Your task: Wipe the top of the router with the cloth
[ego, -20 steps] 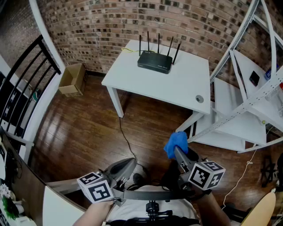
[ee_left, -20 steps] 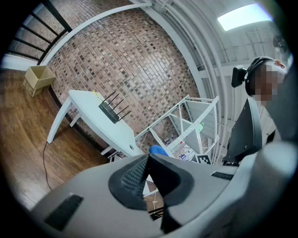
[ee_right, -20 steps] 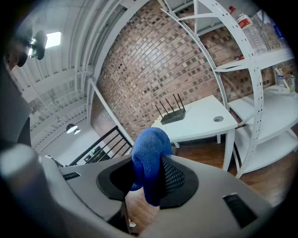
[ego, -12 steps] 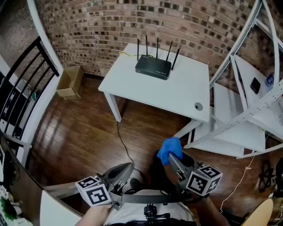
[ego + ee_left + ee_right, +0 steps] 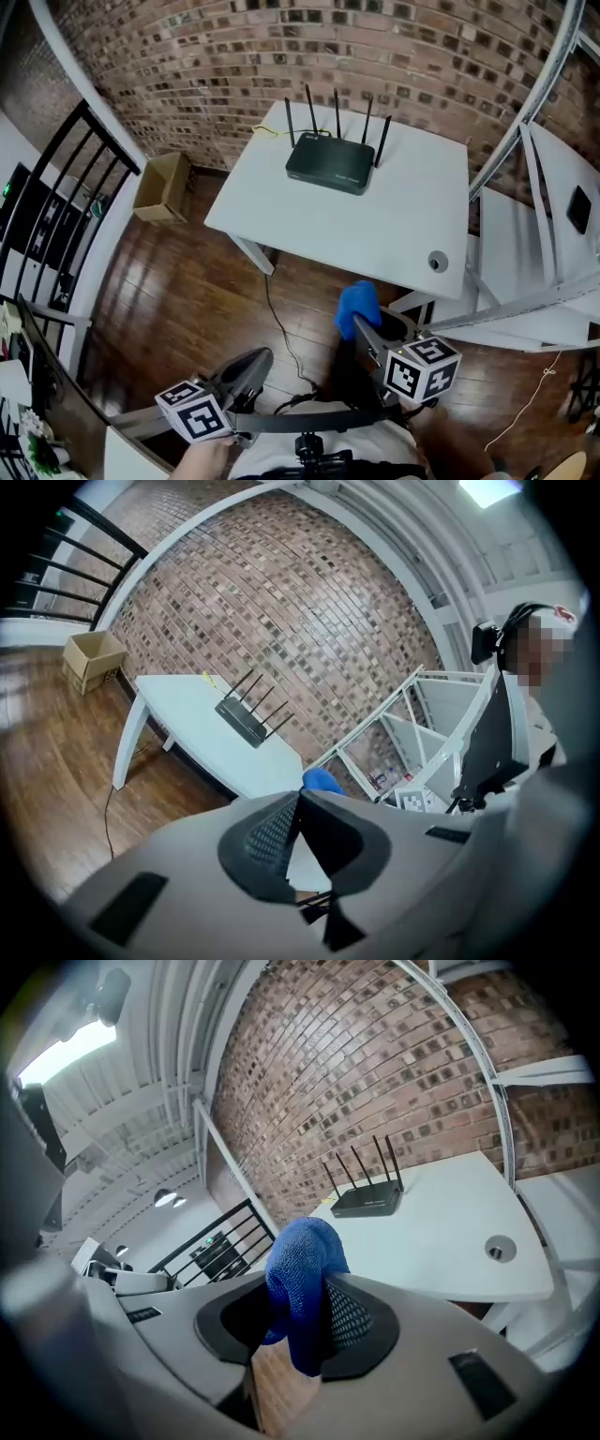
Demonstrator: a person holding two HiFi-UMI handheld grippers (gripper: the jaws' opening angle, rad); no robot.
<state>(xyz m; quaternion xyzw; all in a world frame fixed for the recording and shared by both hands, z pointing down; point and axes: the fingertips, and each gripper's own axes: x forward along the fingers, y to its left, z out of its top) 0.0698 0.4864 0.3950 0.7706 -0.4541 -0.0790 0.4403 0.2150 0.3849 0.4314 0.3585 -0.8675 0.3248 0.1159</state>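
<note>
Between the right tongs (image 5: pixel 302 1321), the cloth (image 5: pixel 298 1265) hides their tips.

blue cloth (image 5: pixel 357 302), black router (image 5: pixel 328 166), white table (image 5: pixel 375 234)

No text or label can be read here.
</note>
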